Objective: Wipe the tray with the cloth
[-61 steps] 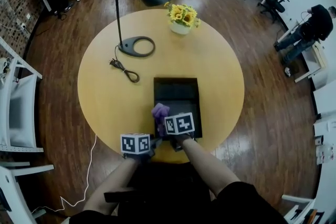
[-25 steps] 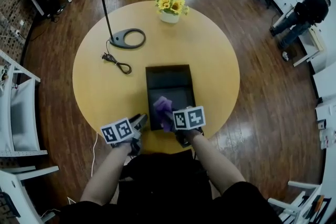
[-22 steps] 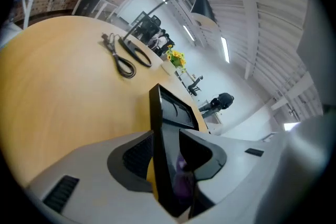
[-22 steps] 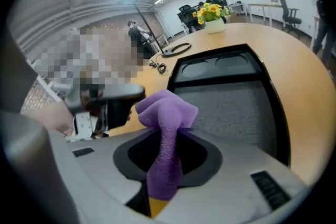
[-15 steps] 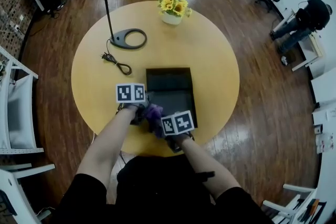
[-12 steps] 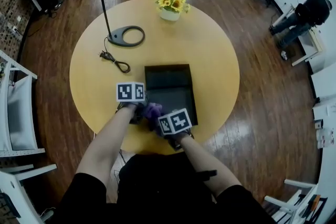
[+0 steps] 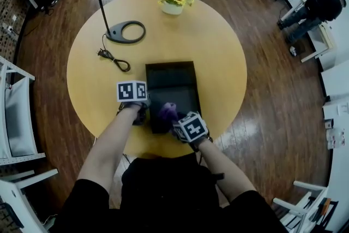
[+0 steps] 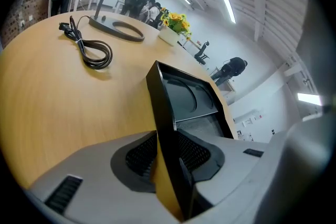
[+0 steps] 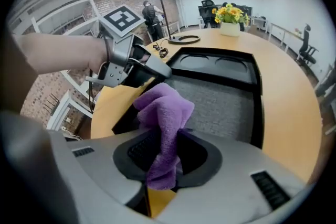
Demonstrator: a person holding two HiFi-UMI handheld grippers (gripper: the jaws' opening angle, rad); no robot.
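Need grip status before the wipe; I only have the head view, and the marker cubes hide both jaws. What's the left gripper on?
Observer: Left gripper has its jaws astride the tray at its left side wall; they've just been closing, but tabletop shows between the wall and one pad.
Operator: And the right?
Observer: Right gripper is pinched shut on the purple cloth, which bunches up ahead of the jaws.
Operator: Cloth down on the tray?
Observer: Can't tell contact; the bunch sits over the tray's grey floor near its front edge.
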